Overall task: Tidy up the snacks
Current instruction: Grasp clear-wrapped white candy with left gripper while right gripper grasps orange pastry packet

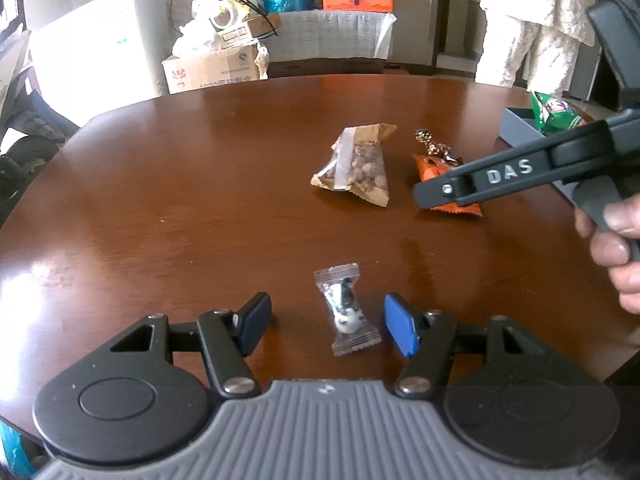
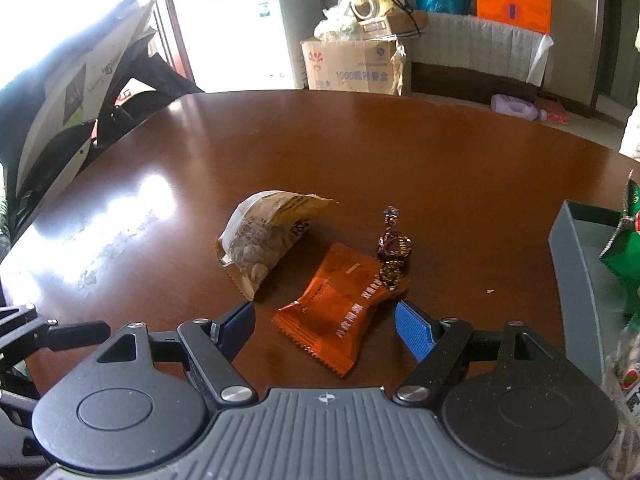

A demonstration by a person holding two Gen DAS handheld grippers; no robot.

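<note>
My left gripper (image 1: 326, 326) is open, its blue pads either side of a small clear-wrapped candy (image 1: 347, 312) lying on the brown table (image 1: 180, 208), not touching it. My right gripper (image 2: 326, 330) is open low over an orange snack packet (image 2: 336, 310), which lies between its pads without contact. A dark foil-wrapped candy (image 2: 392, 250) rests against the packet's far corner. A tan bag of nuts (image 2: 260, 236) lies to the left. From the left wrist view the right gripper's arm (image 1: 500, 176) covers part of the orange packet (image 1: 460, 208), beside the nut bag (image 1: 356, 168).
A grey tray (image 2: 572, 276) at the table's right edge holds a green snack bag (image 2: 624, 248). Cardboard boxes (image 2: 352, 64) and a white fridge stand beyond the table. A person in light clothes (image 1: 536, 20) stands at the far right. A dark chair is at the left.
</note>
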